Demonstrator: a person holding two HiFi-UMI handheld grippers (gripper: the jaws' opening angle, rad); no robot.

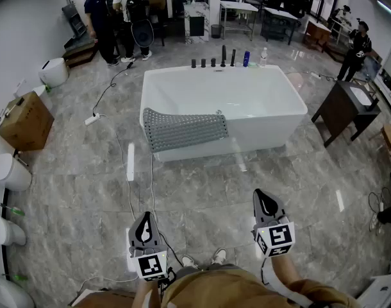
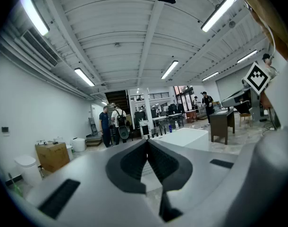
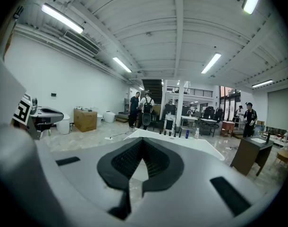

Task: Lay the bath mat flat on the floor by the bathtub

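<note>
Both are clenched shut and empty, the left gripper (image 1: 144,222) and the right gripper (image 1: 265,201) — far ahead the bath mat (image 1: 183,131) hangs over the bathtub (image 1: 266,131) rim.

left hand-held gripper (image 1: 144,223): jaws together, empty | right hand-held gripper (image 1: 265,201): jaws together, empty

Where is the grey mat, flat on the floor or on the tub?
On the tub: the grey mat hangs draped over the bathtub at its near rim, not laid flat.
</note>
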